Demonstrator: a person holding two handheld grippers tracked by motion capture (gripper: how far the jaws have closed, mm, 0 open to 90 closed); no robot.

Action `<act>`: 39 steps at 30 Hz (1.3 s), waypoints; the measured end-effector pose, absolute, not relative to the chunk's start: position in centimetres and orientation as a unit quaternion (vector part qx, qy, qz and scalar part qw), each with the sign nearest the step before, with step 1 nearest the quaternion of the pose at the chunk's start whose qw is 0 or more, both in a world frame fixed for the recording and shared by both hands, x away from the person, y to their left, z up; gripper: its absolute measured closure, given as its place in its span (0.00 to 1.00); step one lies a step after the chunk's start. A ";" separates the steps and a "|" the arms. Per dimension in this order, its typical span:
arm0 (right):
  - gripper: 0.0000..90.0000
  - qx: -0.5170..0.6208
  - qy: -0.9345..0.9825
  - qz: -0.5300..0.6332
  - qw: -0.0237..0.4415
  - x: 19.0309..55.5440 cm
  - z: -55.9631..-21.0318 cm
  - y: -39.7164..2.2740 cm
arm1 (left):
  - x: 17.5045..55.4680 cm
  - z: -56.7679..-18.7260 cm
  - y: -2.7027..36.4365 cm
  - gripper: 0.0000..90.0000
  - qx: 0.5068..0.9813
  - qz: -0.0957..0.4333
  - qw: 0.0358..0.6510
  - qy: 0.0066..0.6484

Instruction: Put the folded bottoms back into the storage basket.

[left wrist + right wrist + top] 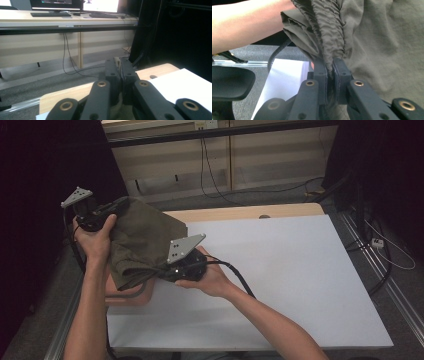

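An olive-green cloth (pixel 142 232) hangs bunched between my two grippers above the table's left edge. The left gripper (pixel 119 204), in the person's raised left hand, pinches the cloth's upper far corner. In the left gripper view its jaws (pixel 119 63) are pressed together with a sliver of fabric (pixel 117 60) showing between the tips. Nearer and lower, the right gripper (pixel 164 270) clamps a gathered fold. In the right gripper view the jaws (pixel 331 63) are shut on the pleated cloth (pixel 329 32), which rises and spreads to the right.
A white sheet (pixel 280 270) covers the wooden table (pixel 240 212). A brownish rounded object (pixel 131 296) lies under the cloth at the table's left edge. Metal rails (pixel 390 290) flank the table; cables (pixel 215 185) lie on the floor beyond. A desk with keyboards (pixel 50 14) stands behind.
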State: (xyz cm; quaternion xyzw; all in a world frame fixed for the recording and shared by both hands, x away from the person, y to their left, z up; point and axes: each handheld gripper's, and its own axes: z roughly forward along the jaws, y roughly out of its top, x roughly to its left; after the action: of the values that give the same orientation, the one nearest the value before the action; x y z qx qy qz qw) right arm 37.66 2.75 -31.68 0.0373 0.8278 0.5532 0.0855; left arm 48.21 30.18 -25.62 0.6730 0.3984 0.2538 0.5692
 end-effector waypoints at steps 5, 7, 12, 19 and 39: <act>0.93 0.031 0.827 0.554 0.088 37.7 -31.3 4.0 | 48.2 -25.7 31.7 0.97 0.668 0.257 0.569 0.406; 0.93 0.031 0.828 0.554 0.088 37.7 -31.3 4.3 | 48.3 -25.7 31.9 0.97 0.666 0.257 0.568 0.409; 0.93 0.029 0.828 0.553 0.090 37.9 -31.1 5.3 | 48.6 -25.6 33.1 0.97 0.662 0.255 0.570 0.415; 0.93 0.031 0.827 0.553 0.092 38.3 -31.3 6.4 | 49.1 -26.1 34.2 0.97 0.659 0.254 0.567 0.424; 0.93 0.042 0.838 0.538 0.080 39.3 -32.6 9.5 | 50.2 -28.4 37.0 0.97 0.658 0.251 0.553 0.446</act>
State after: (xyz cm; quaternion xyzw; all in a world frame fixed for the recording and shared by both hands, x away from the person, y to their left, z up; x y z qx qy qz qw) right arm 39.32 9.52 -32.64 0.0418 0.8383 0.5378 0.0800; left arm 50.16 37.03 -28.44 0.6576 0.4460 0.2505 0.5531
